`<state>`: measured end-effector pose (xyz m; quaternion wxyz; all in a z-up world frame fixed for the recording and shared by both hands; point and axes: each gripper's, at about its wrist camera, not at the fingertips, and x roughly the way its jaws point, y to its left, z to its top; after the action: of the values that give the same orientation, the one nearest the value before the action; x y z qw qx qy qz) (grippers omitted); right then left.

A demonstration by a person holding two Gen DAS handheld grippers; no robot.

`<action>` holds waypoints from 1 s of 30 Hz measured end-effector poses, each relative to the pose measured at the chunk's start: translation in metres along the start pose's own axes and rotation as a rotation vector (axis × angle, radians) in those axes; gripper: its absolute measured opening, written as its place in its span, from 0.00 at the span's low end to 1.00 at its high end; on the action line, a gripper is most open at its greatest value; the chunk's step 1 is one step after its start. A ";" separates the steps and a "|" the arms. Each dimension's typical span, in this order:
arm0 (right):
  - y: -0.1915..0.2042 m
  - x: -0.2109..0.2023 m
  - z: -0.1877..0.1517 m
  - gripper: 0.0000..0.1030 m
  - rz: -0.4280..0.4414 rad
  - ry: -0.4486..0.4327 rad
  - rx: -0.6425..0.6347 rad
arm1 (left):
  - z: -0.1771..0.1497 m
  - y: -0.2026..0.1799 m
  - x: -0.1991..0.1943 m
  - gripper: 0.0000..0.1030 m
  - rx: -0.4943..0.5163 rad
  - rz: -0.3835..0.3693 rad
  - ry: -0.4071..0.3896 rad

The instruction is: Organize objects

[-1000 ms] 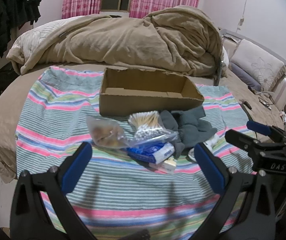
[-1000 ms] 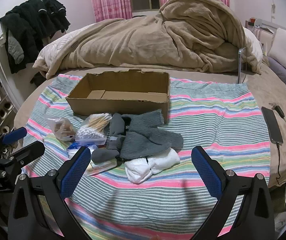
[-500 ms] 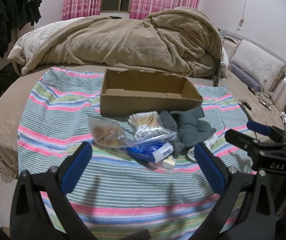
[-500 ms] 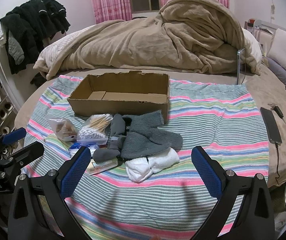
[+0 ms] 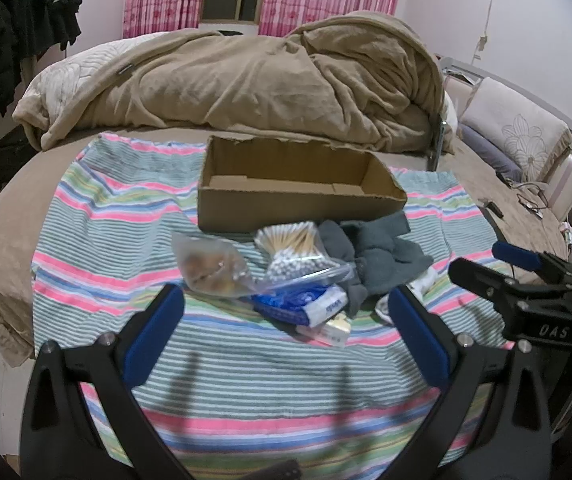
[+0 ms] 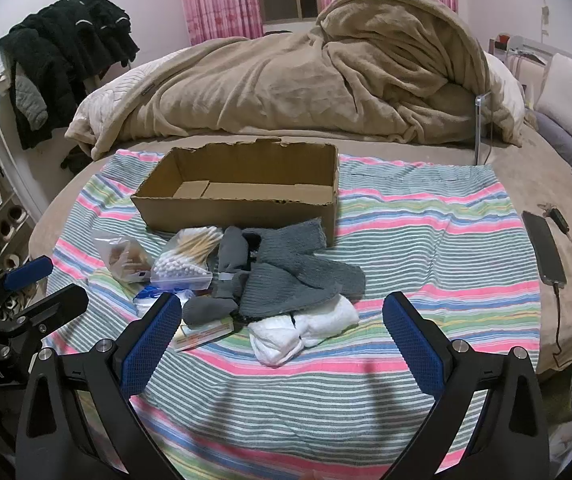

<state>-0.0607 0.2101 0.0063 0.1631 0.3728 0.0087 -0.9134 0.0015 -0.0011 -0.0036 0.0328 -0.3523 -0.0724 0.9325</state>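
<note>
Both grippers hover above the near edge of the striped cloth (image 6: 426,240), nothing held. Left gripper (image 5: 286,332) has its jaws spread wide, empty; right gripper (image 6: 281,336) likewise spread wide and empty, sitting to the right of the left one. Cardboard box (image 6: 241,196) sits open-topped on the far-middle part of the cloth, nothing visible inside. The pile to sort lies just near-side of the box, touching or almost touching its front wall: clear bag with brownish contents (image 5: 209,268) on the left, bag of cotton swabs (image 5: 294,252) beside it, grey socks (image 6: 286,272) to the right overlapping each other, white socks (image 6: 302,332) at the near-right end of the pile, partly under the grey ones. Blue-and-white packet (image 5: 306,304) is under the swab bag, with a small flat box (image 6: 201,332) at the near edge of the heap, close to the right gripper's left finger in that view. Phone (image 6: 544,248) on a cable lies on the bedsheet right of the cloth, well apart from the pile. Tan blanket (image 6: 306,80) is heaped at the far side of the bed.
</note>
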 end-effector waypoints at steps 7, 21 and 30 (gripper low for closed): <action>-0.001 0.002 -0.001 0.99 0.000 0.005 0.001 | 0.000 0.000 0.000 1.00 -0.001 -0.001 0.000; -0.001 0.004 0.000 0.99 0.000 0.006 0.002 | 0.001 0.000 0.003 1.00 -0.003 -0.001 -0.001; -0.003 0.012 0.005 0.99 -0.015 0.008 -0.006 | 0.004 0.006 0.011 1.00 -0.004 -0.008 0.001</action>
<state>-0.0730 0.2090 0.0011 0.1575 0.3760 0.0147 -0.9130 -0.0091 -0.0064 -0.0091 0.0358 -0.3526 -0.0755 0.9320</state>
